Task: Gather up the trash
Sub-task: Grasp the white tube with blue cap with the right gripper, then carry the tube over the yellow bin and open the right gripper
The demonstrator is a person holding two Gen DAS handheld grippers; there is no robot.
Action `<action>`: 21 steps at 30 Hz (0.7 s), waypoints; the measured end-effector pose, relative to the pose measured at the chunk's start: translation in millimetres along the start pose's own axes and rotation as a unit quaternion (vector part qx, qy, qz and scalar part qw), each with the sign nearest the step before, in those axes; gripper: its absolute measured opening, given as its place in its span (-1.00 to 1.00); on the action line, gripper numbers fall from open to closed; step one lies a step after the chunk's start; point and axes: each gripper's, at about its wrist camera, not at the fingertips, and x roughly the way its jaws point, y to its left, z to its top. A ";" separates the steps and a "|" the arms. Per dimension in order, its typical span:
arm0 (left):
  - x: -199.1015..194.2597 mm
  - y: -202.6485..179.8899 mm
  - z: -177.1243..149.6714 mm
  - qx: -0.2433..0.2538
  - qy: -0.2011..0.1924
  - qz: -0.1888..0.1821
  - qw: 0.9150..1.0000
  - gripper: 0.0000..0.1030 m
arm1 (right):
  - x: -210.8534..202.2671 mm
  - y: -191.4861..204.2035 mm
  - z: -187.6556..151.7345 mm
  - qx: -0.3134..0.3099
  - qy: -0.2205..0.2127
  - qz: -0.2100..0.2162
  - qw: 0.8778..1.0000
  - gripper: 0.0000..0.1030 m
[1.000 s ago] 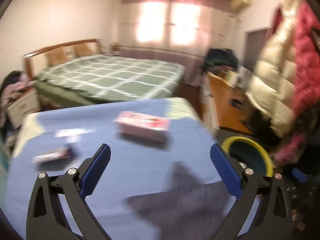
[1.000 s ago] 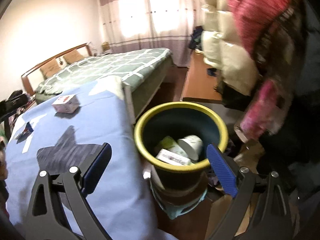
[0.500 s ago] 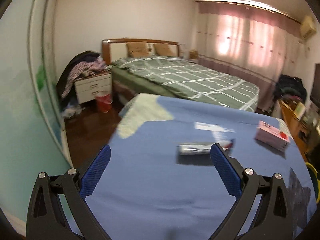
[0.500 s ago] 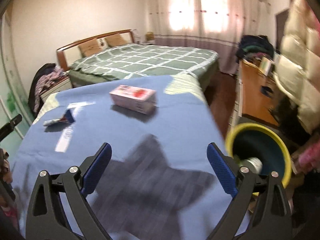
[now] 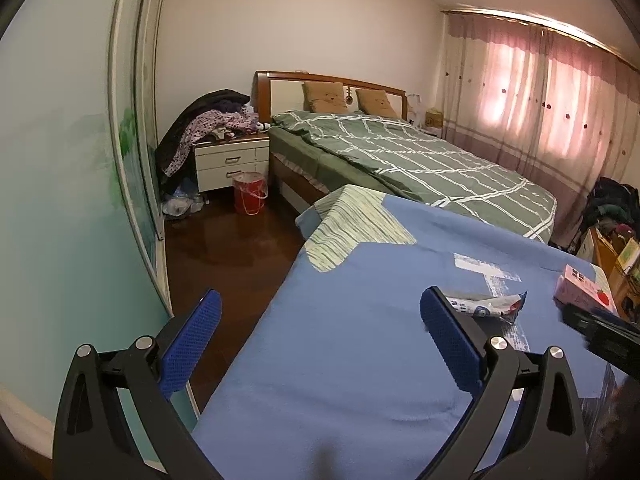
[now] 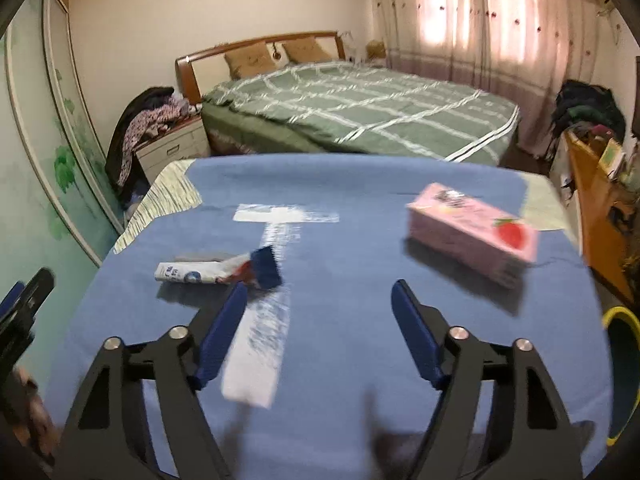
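Observation:
A crumpled white, blue and red wrapper (image 6: 216, 272) lies on the blue cloth-covered table (image 6: 340, 184). It sits just beyond the left finger of my right gripper (image 6: 320, 290), whose jaws are closing with nothing between them. A pink box with a strawberry print (image 6: 472, 234) lies further off to the right. In the left wrist view the wrapper (image 5: 486, 306) shows just past the right finger of my left gripper (image 5: 320, 300). That gripper is open and empty over the table's left edge. The pink box (image 5: 586, 294) is at the far right.
A yellow-rimmed bin (image 6: 622, 320) stands off the table's right side. Behind the table is a bed with a green checked cover (image 5: 420, 160). A nightstand piled with clothes (image 5: 230, 160) and a red bucket (image 5: 250, 198) stand on the dark floor at the left.
Both views have swung left, away from the bin and across the blue table. The right gripper's jaws have narrowed. The wrapper now lies close in front of the right gripper.

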 end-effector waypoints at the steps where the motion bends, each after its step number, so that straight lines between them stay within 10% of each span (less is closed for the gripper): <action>1: 1.1 -0.2 0.3 0.000 0.001 -0.001 1.000 0.90 | 6.5 3.7 1.9 0.002 0.003 0.000 1.000 0.26; 9: 0.2 -7.6 -0.4 0.005 0.005 -0.015 1.000 0.90 | 55.5 28.7 13.0 0.003 0.039 -0.003 0.999 0.21; 16: -0.2 -8.2 -1.5 0.006 0.008 -0.022 1.000 0.90 | 59.3 35.6 5.7 -0.001 0.057 0.020 0.998 -0.36; 21: -2.8 -10.4 -2.7 0.009 0.007 -0.023 1.000 0.90 | 45.3 28.3 2.8 0.006 0.051 0.023 0.998 -0.42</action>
